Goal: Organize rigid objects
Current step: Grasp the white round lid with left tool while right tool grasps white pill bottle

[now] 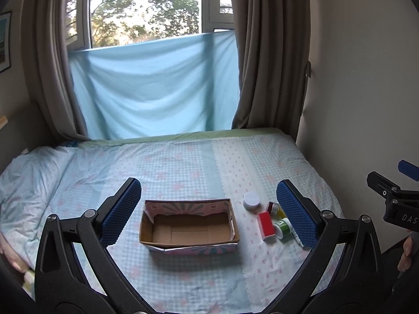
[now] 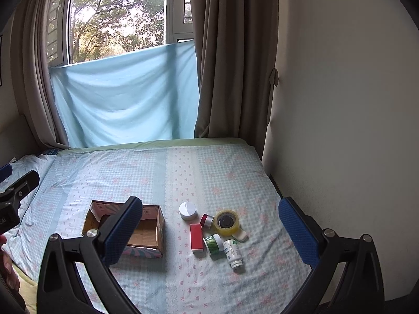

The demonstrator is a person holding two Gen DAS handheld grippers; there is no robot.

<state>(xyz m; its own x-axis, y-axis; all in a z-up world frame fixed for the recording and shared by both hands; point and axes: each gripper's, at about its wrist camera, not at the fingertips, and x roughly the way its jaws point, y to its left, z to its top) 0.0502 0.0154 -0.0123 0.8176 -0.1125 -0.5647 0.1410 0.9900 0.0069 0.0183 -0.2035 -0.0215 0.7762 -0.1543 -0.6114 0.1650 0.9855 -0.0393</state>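
Lying between spread right gripper (image 2: 209, 231): red box (image 2: 197, 240).

I see brown curtains (image 2: 230, 60), blue cloth (image 1: 154, 89) across lower window, trees outside, pillow (image 1: 31, 178) far left, checked bedsheet (image 2: 209, 172).

The left gripper (image 1: 208, 213) has two curved black plastic arms with triangular cut-outs and round silver screw heads at the joints. Each finger carries a long blue pad (image 1: 120, 212) with a fine diamond texture. The right gripper (image 2: 210, 229) is built the same way. Seen from the side, its black body bears white letters reading "DAS".
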